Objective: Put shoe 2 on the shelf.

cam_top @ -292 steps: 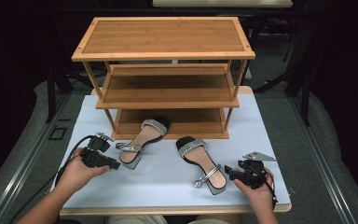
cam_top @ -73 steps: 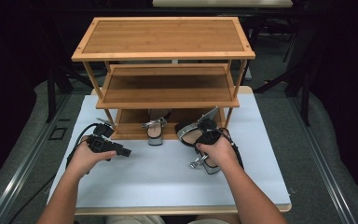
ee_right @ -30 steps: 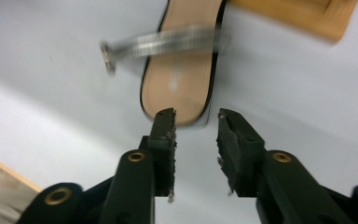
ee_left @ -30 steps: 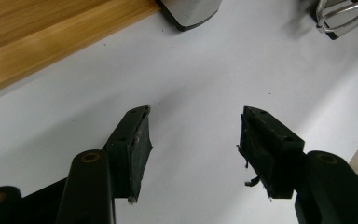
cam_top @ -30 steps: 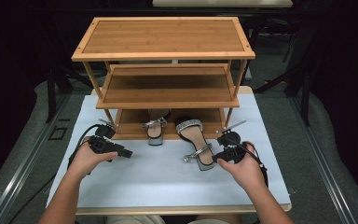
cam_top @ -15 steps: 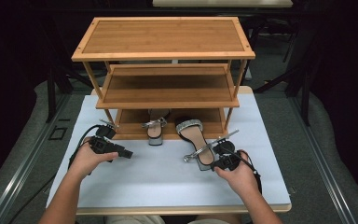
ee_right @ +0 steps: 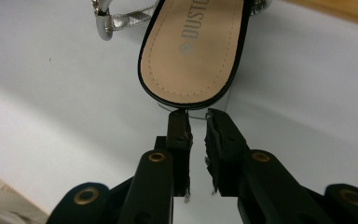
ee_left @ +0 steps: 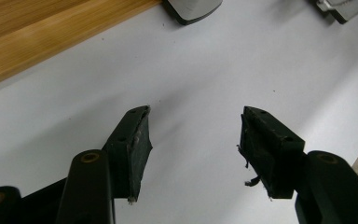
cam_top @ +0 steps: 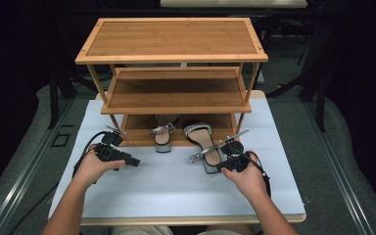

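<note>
Two sandals and two claws are on the white worktop point(cam_top: 176, 191). The left sandal point(cam_top: 163, 134) sits with its toe under the three-shelf wooden rack point(cam_top: 174, 63). The right sandal point(cam_top: 204, 144) lies just right of it, heel nearest the person. The right claw point(ee_right: 196, 122), jaws together, stands at that heel, seemingly touching it. The left claw point(ee_left: 195, 133) rests apart, holding nothing.

Wooden three-tier rack point(cam_top: 171, 39) on white table point(cam_top: 176, 191); second sandal point(cam_top: 162, 137) on its bottom shelf.
</note>
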